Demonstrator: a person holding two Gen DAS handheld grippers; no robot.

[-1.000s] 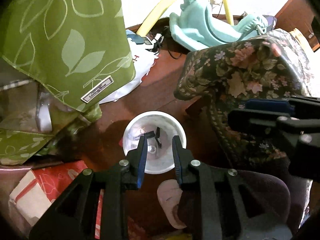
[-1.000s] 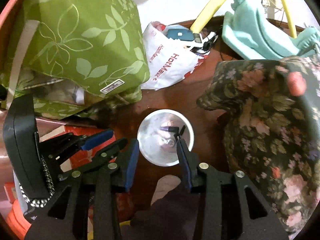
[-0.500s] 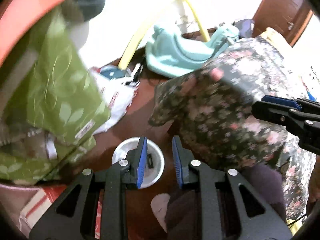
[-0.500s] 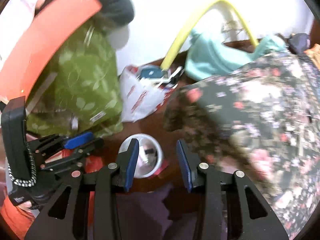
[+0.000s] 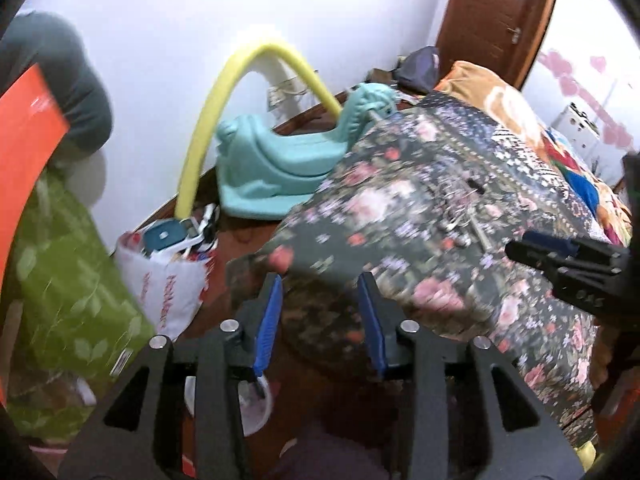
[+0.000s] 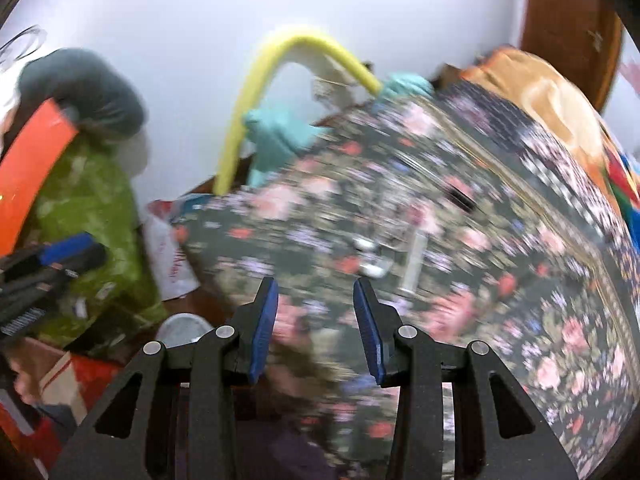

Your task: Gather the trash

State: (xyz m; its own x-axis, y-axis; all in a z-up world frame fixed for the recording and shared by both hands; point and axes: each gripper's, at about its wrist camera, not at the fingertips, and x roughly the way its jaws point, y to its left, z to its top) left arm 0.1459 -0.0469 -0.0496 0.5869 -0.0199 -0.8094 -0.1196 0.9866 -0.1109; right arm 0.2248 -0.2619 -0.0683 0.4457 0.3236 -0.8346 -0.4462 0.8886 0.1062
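Left claw opening, empty; right claw parted, empty

L tongs jaws opening, nothing between; R tongs apart, empty.

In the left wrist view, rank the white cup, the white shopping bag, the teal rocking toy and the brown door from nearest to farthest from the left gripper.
From the left gripper:
1. White cup, low, behind its left finger.
2. White shopping bag, on the floor, left.
3. Teal rocking toy, by the wall.
4. Brown door, top right.

The floral bedspread is motion-blurred; the white cup sits half-hidden behind the gripper.
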